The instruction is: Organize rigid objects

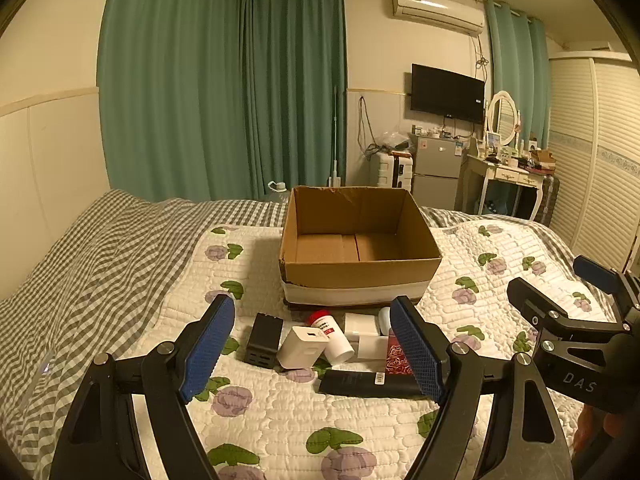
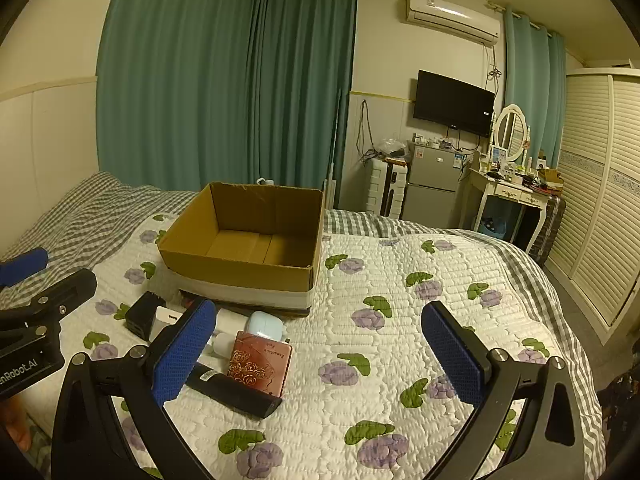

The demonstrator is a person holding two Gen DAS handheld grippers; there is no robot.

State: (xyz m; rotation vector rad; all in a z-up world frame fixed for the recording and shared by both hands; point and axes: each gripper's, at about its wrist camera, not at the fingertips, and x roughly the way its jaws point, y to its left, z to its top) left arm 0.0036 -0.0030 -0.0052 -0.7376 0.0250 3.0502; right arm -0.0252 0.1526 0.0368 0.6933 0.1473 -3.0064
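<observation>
Both the left gripper (image 1: 312,350) and right gripper (image 2: 320,354) hang wide open, fingers holding nothing. The small items (image 1: 320,344) lie clustered on the bed (image 1: 280,412), the empty cardboard box (image 1: 356,242) at twelve o'clock; sorting seems unstarted.

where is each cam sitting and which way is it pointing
Left wrist: sits on the left gripper above the quilt, facing the box almost head on, clutter between its open fingers; the right gripper shows at its right edge.
Right wrist: sits on the right gripper, further right, seeing the box off to its left and clutter by its left finger; the left gripper shows at its left edge.
Shared: box, clutter, quilt, curtains, TV.
</observation>
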